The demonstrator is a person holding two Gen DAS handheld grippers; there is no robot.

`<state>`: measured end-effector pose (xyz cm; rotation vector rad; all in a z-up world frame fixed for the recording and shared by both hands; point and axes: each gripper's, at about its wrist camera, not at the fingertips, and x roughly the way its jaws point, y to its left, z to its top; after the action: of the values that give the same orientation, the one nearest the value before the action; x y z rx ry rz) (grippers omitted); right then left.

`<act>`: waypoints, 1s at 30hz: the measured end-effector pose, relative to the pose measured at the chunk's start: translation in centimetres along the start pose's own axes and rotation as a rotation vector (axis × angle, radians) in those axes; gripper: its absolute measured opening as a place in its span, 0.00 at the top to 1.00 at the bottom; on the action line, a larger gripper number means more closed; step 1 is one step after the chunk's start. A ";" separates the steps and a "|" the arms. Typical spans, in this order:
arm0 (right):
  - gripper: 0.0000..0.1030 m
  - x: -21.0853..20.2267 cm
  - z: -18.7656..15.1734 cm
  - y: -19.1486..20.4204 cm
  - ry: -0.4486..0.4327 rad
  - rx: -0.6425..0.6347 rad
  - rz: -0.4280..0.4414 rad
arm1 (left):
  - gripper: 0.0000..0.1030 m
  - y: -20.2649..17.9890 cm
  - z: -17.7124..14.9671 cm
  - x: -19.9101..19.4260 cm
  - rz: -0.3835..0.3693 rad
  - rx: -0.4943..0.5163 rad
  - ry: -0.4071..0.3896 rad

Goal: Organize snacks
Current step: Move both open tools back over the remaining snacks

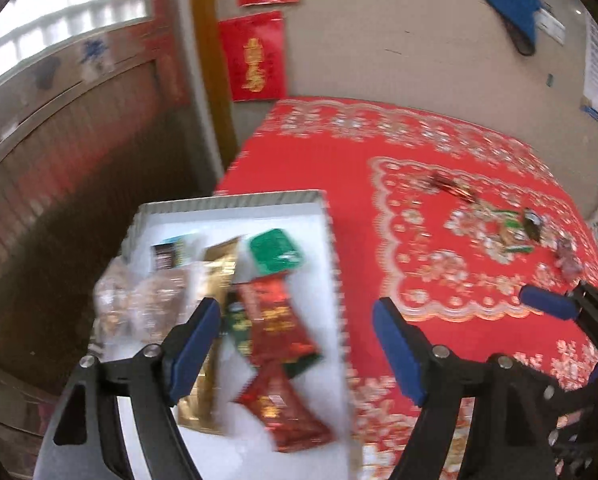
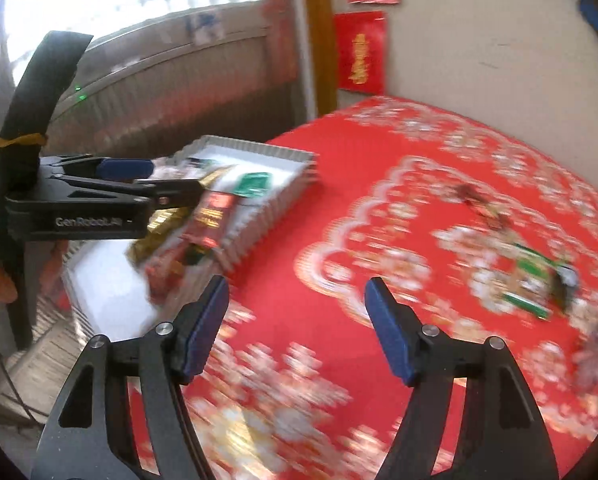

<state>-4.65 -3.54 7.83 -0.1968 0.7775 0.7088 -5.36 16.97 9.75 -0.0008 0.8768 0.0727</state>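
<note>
My left gripper [image 1: 297, 344] hangs over the white tray [image 1: 235, 208] at the tabletop's [image 1: 379, 148] left edge, fingers apart and empty; snack packets [image 1: 277, 312] lie piled inside the tray. My right gripper [image 2: 297, 326] is also spread, holding nothing. More loose snacks [image 2: 533, 284] sit scattered on the red cloth, well apart from the tray.

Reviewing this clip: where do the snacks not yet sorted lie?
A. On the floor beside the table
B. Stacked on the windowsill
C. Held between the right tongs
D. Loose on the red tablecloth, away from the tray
D: a few packets lie scattered on the red tablecloth, apart from the white tray that already holds several snacks; both tongs are empty.
</note>
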 end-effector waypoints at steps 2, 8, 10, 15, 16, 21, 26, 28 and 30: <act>0.31 -1.5 -0.8 -1.8 0.007 0.003 -0.059 | 0.22 -1.7 0.3 0.0 -0.031 0.021 0.011; 0.31 -6.3 -3.0 -8.9 0.009 0.070 -0.234 | 0.22 -7.8 1.9 0.8 -0.111 0.075 0.046; 0.31 -8.1 -3.8 -11.6 -0.001 0.118 -0.287 | 0.22 -9.8 2.6 1.4 -0.134 0.081 0.062; 0.31 -11.4 -5.6 -16.3 -0.016 0.227 -0.342 | 0.22 -14.9 4.4 4.3 -0.186 0.085 0.124; 0.31 -11.9 -6.0 -16.8 -0.023 0.238 -0.341 | 0.22 -15.9 4.8 5.0 -0.193 0.088 0.134; 0.31 -12.8 -7.6 -18.7 -0.020 0.267 -0.352 | 0.22 -21.0 6.2 8.4 -0.233 0.111 0.195; 0.31 -12.9 -9.0 -20.6 -0.025 0.304 -0.345 | 0.22 -25.3 6.7 11.2 -0.211 0.173 0.241; 0.31 -13.0 -9.4 -21.3 -0.038 0.327 -0.328 | 0.22 -25.9 7.0 11.8 -0.204 0.165 0.237; 0.31 -13.0 -9.7 -21.7 -0.047 0.340 -0.309 | 0.22 -26.6 7.3 12.5 -0.206 0.162 0.244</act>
<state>-2.56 -30.52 8.12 0.0095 0.7891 0.2817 9.90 -8.51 4.06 0.0527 1.1203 -0.1948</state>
